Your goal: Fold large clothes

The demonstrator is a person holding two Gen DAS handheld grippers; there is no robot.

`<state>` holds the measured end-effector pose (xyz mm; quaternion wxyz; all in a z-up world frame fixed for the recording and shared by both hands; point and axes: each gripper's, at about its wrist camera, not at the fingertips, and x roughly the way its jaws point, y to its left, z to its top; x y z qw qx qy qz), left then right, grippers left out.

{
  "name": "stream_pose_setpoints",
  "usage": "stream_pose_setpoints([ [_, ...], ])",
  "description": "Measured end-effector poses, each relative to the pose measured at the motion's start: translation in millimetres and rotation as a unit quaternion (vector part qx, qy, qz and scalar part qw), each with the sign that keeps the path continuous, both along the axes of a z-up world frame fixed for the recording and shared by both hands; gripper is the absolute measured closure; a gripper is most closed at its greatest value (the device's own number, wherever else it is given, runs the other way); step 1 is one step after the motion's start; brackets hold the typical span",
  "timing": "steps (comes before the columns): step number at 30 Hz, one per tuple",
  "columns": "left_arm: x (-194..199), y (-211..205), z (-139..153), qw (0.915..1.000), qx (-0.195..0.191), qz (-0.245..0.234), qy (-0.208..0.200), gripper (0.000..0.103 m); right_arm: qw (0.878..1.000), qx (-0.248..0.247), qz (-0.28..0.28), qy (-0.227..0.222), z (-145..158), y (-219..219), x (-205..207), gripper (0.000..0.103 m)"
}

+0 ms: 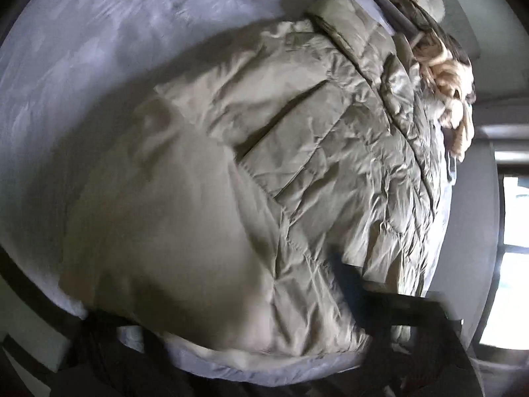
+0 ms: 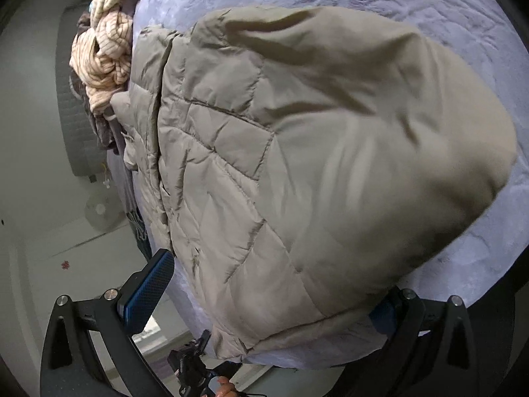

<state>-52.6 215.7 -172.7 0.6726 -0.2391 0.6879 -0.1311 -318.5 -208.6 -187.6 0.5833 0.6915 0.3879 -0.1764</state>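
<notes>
A large beige quilted puffer jacket (image 1: 281, 152) lies spread on a lavender bed cover (image 1: 82, 49). It fills the right wrist view too (image 2: 297, 165), with its smooth hood or lower panel toward the near right. My right gripper (image 2: 264, 301) is open, its jaws wide apart at the jacket's near edge; the left blue pad (image 2: 148, 291) is clear of the cloth and the right finger (image 2: 390, 311) is half hidden under the hem. My left gripper (image 1: 380, 301) shows only as dark blurred fingers at the jacket's near edge.
A bundle of peach striped and brown clothes (image 2: 102, 56) lies at the bed's edge beside the jacket, also in the left wrist view (image 1: 446, 76). Pale floor (image 2: 49, 231) and a grey mat lie beyond the bed. A bright window (image 1: 509, 264) is at the right.
</notes>
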Motion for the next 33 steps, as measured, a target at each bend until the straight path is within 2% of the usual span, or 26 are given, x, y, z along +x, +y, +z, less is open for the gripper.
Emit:
stream_pose_setpoints([
  [1, 2.6, -2.4, 1.5, 0.9998, 0.006, -0.016, -0.004, 0.083, 1.000, 0.003, -0.005, -0.002, -0.1, -1.0, -3.1, 0.000],
  [3, 5.9, 0.1, 9.2, 0.9994, 0.006, -0.030, -0.018, 0.084, 1.000, 0.010, -0.016, -0.003, -0.5, -1.6, -9.2, 0.000],
  [5, 8.2, 0.2, 18.5, 0.9983, 0.008, -0.045, -0.036, 0.084, 0.999, 0.015, -0.031, 0.001, -1.0, -2.5, -14.5, 0.006],
  [6, 8.9, -1.0, 23.1, 0.9975, 0.011, -0.054, -0.044, 0.084, 0.999, 0.017, -0.037, -0.001, -1.3, -2.3, -16.6, 0.021],
  [7, 9.1, -2.1, 27.6, 0.9966, 0.014, -0.063, -0.051, 0.084, 0.999, 0.021, -0.040, 0.002, -2.7, -2.1, -18.2, 0.042],
  [8, 10.3, -4.9, 31.8, 0.9955, 0.017, -0.073, -0.058, 0.084, 0.999, 0.025, -0.040, 0.008, -4.5, -1.4, -19.6, 0.051],
  [10, 13.4, -5.7, 37.4, 0.9936, 0.021, -0.090, -0.065, 0.084, 0.999, 0.028, -0.034, 0.024, -8.5, 0.7, -20.6, 0.086],
  [12, 15.3, -4.6, 40.9, 0.9926, 0.018, -0.098, -0.069, 0.084, 0.999, 0.011, -0.031, 0.035, -5.8, 2.5, -21.3, 0.092],
  [19, 24.9, -2.5, 61.6, 0.9872, 0.007, -0.124, -0.101, 0.084, 0.996, -0.084, 0.022, 0.031, 32.1, 8.1, -1.9, 0.095],
  [25, 39.6, -13.6, 90.9, 0.9792, -0.001, -0.142, -0.145, 0.084, 0.990, -0.133, 0.045, 0.017, 62.4, 5.7, 15.8, 0.095],
  [33, 77.6, -37.5, 136.8, 0.9714, 0.009, -0.121, -0.204, 0.084, 0.975, -0.192, 0.111, -0.015, 108.8, -15.3, 66.7, 0.095],
])
